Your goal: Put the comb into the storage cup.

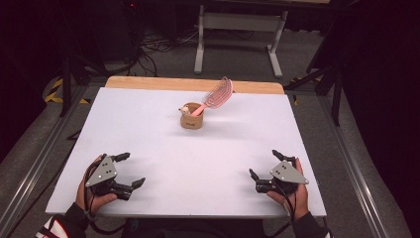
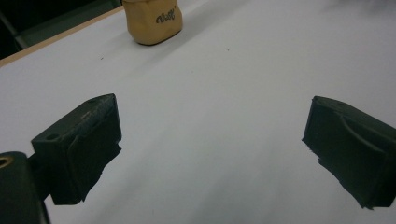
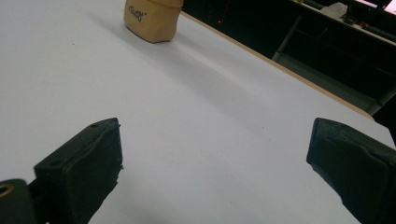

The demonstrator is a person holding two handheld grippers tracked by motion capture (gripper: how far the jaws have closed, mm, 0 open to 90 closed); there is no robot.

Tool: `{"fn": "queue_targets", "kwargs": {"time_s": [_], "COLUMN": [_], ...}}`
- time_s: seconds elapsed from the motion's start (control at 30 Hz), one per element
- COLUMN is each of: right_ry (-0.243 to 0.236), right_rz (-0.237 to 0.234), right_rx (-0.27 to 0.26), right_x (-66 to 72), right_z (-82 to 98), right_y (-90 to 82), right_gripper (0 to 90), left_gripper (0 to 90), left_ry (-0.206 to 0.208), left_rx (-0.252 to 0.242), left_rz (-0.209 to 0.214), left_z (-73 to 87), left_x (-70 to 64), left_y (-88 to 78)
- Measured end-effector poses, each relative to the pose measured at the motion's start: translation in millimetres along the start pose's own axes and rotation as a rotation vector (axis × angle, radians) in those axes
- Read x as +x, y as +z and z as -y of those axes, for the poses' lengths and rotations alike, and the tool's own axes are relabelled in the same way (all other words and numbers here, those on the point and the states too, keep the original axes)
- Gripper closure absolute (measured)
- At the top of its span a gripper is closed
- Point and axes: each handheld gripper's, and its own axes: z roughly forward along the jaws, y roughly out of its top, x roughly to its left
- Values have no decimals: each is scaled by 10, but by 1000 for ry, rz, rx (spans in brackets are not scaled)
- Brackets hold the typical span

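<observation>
A small tan cup (image 1: 192, 120) stands upright at the middle far part of the white table (image 1: 148, 129). A pink hairbrush (image 1: 216, 96) leans out of it to the right, and a small cream object (image 1: 184, 110) sits at its left rim. The cup (image 2: 152, 21) has dark lettering on its side and also appears far ahead in the right gripper view (image 3: 152, 18). My left gripper (image 1: 130, 170) rests near the front left edge, open and holding nothing. My right gripper (image 1: 265, 165) rests near the front right edge, open too. Both stand well short of the cup.
A wooden strip (image 1: 193, 84) runs along the table's far edge. Beyond it stand a white desk frame (image 1: 237, 29), cables on the floor and dark stands at both sides. Metal rails (image 1: 34, 168) flank the table.
</observation>
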Motion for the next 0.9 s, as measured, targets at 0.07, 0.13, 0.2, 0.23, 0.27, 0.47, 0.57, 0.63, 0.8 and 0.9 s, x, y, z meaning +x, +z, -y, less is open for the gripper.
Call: {"fn": "queue_targets", "kwargs": {"time_s": [0.07,0.13,0.2,0.23,0.27,0.47,0.57,0.63,0.8,0.9], "right_ry": [19,17,13,12,10,-1,4,2,10,8], "right_rz": [-1,-2,-4,-8,-12,-23,-25,-20,-18,-16], "right_rx": [2,6,7,4,3,3,0,-1,-3,-4], "right_x": [-13,-17,-11,-5,1,28,24,24,18,19], "right_z": [40,57,60,55,52,41,33,26,13,8], "right_y": [-31,-43,-41,-35,-31,-20,-21,-20,-10,-4], "right_gripper": [39,39,39,39,39,39,39,39,39,39], "left_gripper": [51,51,50,50,50,50,49,49,49,49], "left_ry": [-2,-2,-2,-1,0,4,11,11,3,0], "left_rx": [-2,-2,0,1,3,-2,6,7,1,0], "left_rz": [-2,-4,-5,-6,-8,-9,-5,-5,-4,-3], "left_z": [0,-2,-4,-4,-4,-14,-8,-5,4,6], "left_x": [4,3,-3,-6,-8,-16,-16,-14,-3,1], "left_y": [3,5,8,8,8,6,21,17,10,10]}}
